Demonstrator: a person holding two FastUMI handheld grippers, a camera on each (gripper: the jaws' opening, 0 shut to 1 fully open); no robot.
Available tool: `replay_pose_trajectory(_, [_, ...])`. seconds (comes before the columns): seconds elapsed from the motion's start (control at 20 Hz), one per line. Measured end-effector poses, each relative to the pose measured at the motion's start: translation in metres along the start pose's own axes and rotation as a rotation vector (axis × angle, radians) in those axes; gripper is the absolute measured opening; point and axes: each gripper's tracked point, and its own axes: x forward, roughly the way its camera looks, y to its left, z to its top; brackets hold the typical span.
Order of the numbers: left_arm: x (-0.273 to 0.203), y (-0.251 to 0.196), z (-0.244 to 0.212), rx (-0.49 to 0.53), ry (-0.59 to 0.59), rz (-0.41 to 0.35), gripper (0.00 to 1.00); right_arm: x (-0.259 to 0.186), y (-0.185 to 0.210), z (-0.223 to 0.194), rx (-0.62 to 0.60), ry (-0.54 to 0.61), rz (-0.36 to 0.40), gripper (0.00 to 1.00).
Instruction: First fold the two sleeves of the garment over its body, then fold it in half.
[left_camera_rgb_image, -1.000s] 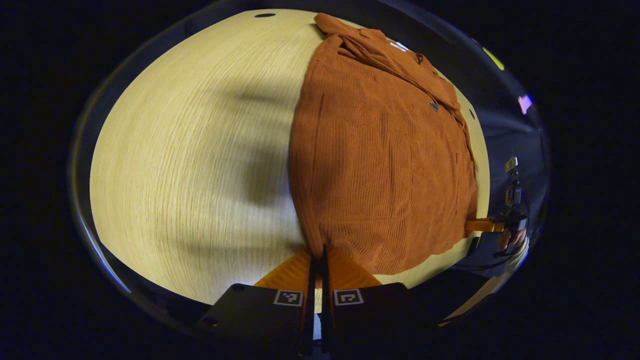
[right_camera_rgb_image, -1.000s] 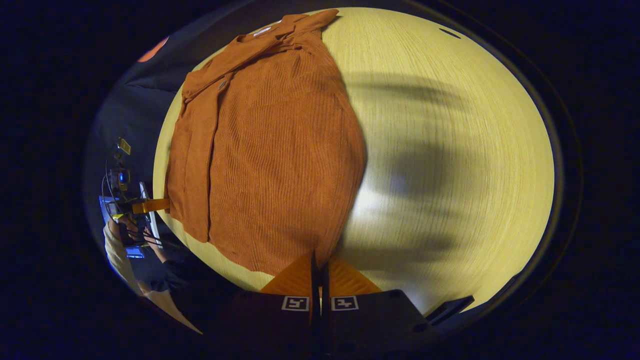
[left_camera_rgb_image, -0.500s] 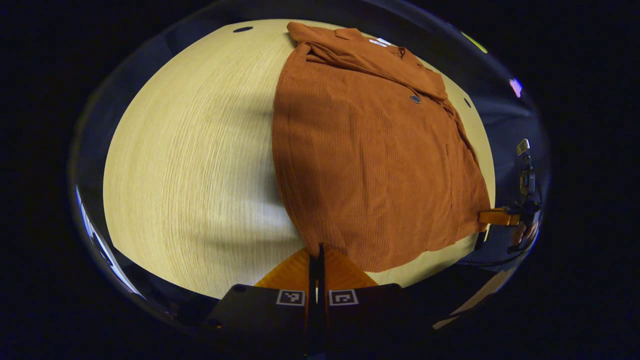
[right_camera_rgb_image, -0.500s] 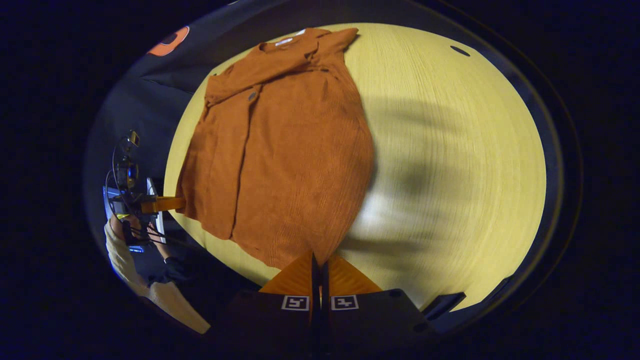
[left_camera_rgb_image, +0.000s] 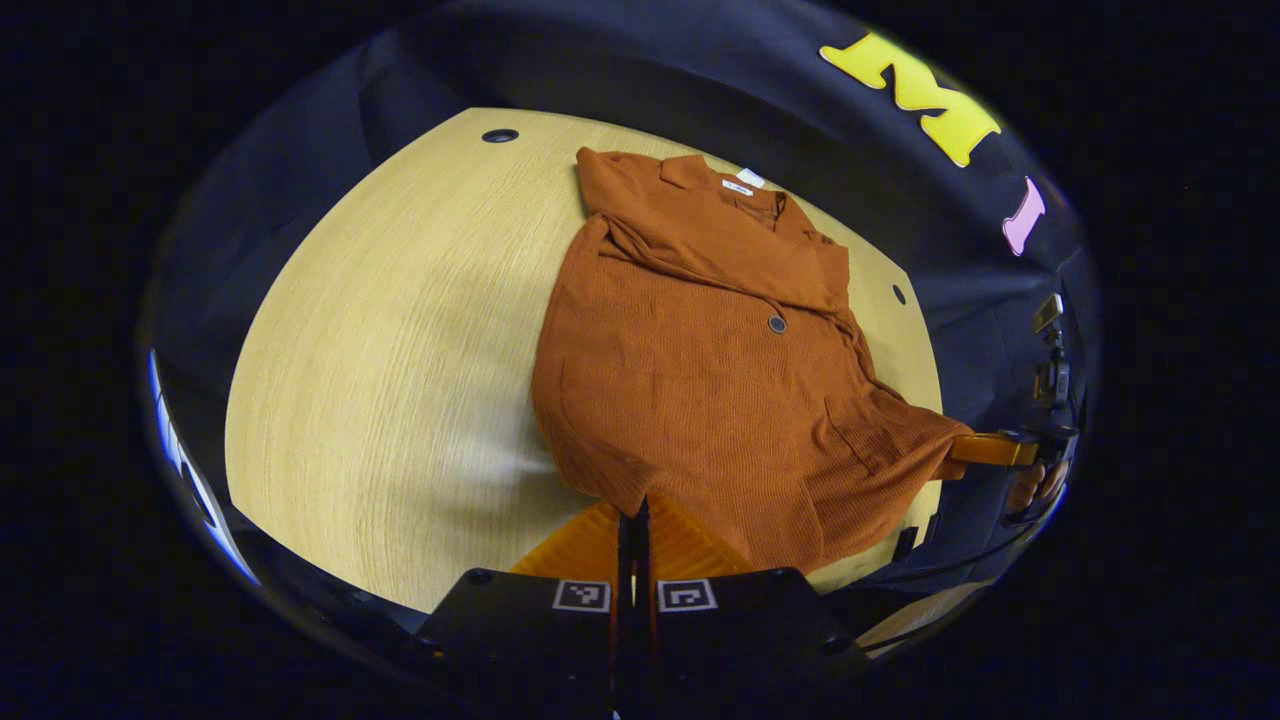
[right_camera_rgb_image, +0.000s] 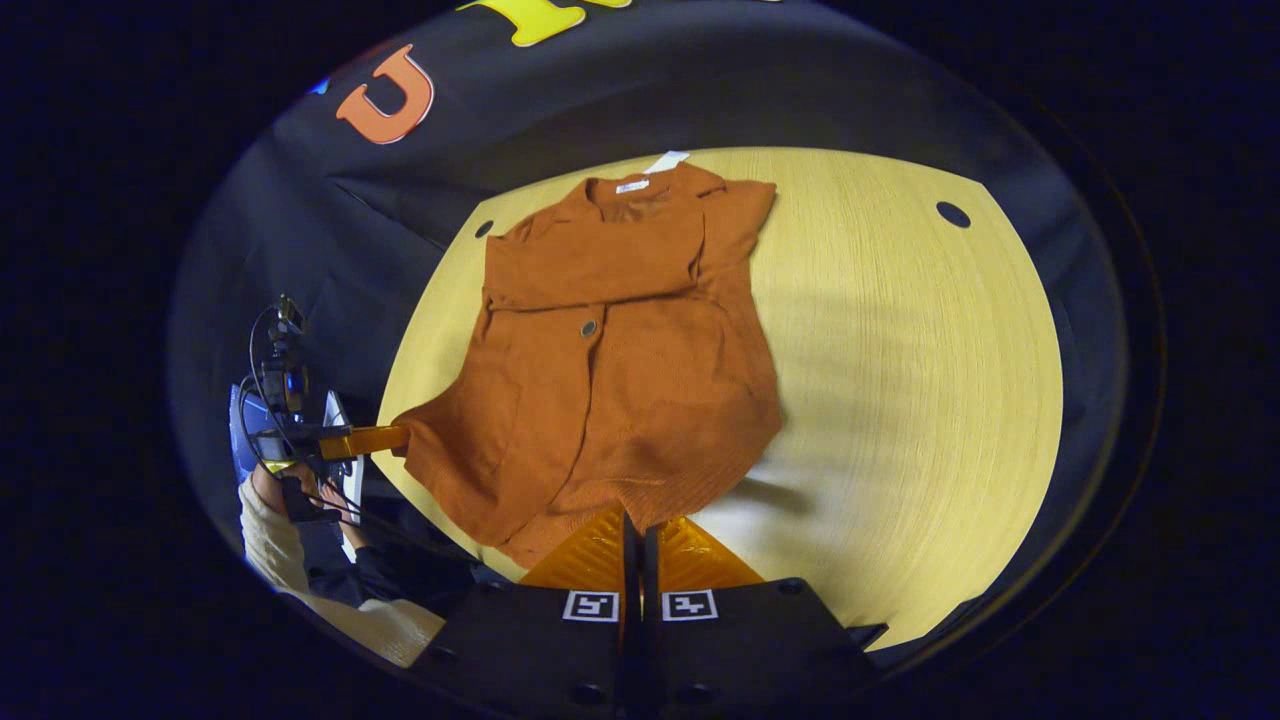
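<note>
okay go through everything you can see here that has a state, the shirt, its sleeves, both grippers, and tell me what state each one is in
Garment: lying collar-away on the table, bottom hem lifted at both corners.
Sleeves: folded across the chest.
Left gripper: shut on the hem's corner.
Right gripper: shut on the hem's other corner.
Half fold: not yet done; the hem is far from the collar.

Rust-orange ribbed knit garment (left_camera_rgb_image: 700, 400), one dark round button (left_camera_rgb_image: 776, 324), white neck label (right_camera_rgb_image: 631, 186). Pale yellow wood-grain tabletop (left_camera_rgb_image: 400, 350).
</note>
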Motion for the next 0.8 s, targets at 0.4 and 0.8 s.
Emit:
replay_pose_trajectory(0.4, [-0.002, -0.025, 0.108, 0.074, -0.072, -0.036, 0.04, -0.010, 0.018, 0.109, -0.042, -0.118, -0.021, 0.01])
replay_pose_trajectory(0.8, [0.031, -0.025, 0.241, 0.008, -0.177, -0.074, 0.03, 0.009, 0.004, 0.242, 0.025, -0.250, -0.060, 0.01])
